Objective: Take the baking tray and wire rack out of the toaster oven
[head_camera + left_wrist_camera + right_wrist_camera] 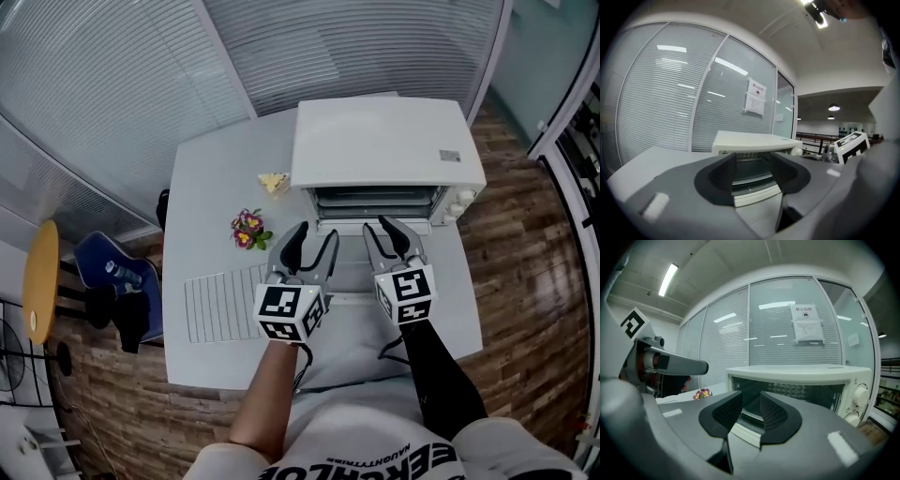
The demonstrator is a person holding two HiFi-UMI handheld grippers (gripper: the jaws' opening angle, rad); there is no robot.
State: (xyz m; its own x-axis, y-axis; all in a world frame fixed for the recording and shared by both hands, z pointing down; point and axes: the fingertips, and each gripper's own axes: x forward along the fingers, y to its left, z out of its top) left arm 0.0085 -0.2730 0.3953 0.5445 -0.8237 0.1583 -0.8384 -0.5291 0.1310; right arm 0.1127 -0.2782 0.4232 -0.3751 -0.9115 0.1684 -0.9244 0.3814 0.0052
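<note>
White box-shaped metal toaster oven (384, 141) upright at bench far side; drop-down door (349, 272) open, lying flat. Silver wire rack (220, 305) flat on bench, front-left of oven, apart. Baking tray indistinguishable inside cavity.

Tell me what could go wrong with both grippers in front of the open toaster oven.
The left gripper and right gripper, both open and empty, sit close together and might knock each other at the mouth of the toaster oven. The lowered door lies just beneath them, so a dip could strike it. The flowers stand near the left gripper and could get swept.
</note>
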